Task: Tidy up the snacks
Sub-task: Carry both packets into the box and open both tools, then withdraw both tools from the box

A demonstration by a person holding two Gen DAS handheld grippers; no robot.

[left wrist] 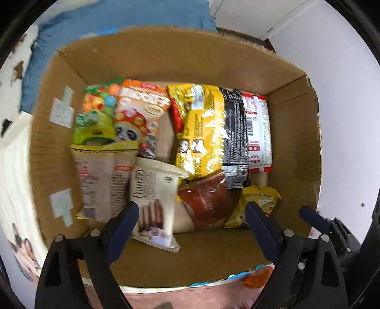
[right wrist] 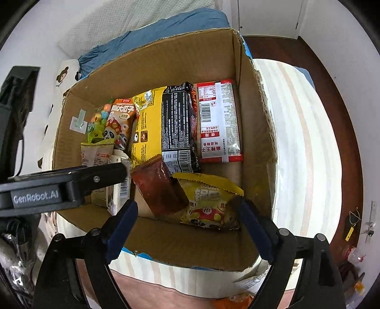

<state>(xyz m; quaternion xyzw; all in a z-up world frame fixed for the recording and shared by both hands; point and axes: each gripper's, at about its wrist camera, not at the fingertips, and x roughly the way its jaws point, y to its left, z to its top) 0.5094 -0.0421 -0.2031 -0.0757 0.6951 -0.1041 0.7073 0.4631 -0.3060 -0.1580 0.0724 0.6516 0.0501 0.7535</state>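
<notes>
1. a cardboard box (left wrist: 180, 61) (right wrist: 251, 133) sits open on a striped bedcover (right wrist: 304, 147), with a blue pillow (left wrist: 123, 16) behind it.
2. the left gripper (left wrist: 191, 215) points down into the near part of the box; its jaws stand wide apart and hold nothing.
3. a cream packet of stick biscuits (left wrist: 155, 204) lies just inside the left gripper's left finger (left wrist: 123, 225), loose on the box floor; whether the finger touches it i cannot tell.
4. the right gripper (right wrist: 187, 211) also points down into the box, jaws spread wide, gripping nothing.
5. a small yellow snack bag (right wrist: 209, 202) lies between the right gripper's fingers, close to its right finger (right wrist: 255, 225) but not clamped.
6. a dark red packet (left wrist: 206, 202) (right wrist: 156, 187) lies tilted beside the yellow bag, partly under a big yellow packet (left wrist: 201, 128) (right wrist: 147, 133).
7. along the right side, a black packet (left wrist: 235, 137) (right wrist: 178, 128) and a red and white packet (left wrist: 257, 128) (right wrist: 220, 121) lie side by side, backs up.
8. at the far left stand a green bag of coloured balls (left wrist: 97, 111) and an orange panda bag (left wrist: 140, 114) (right wrist: 120, 121), with a pale, yellow-edged packet (left wrist: 102, 180) in front of them.
9. in the right wrist view the left gripper's black arm reaches across from the left, over the cream packet.
</notes>
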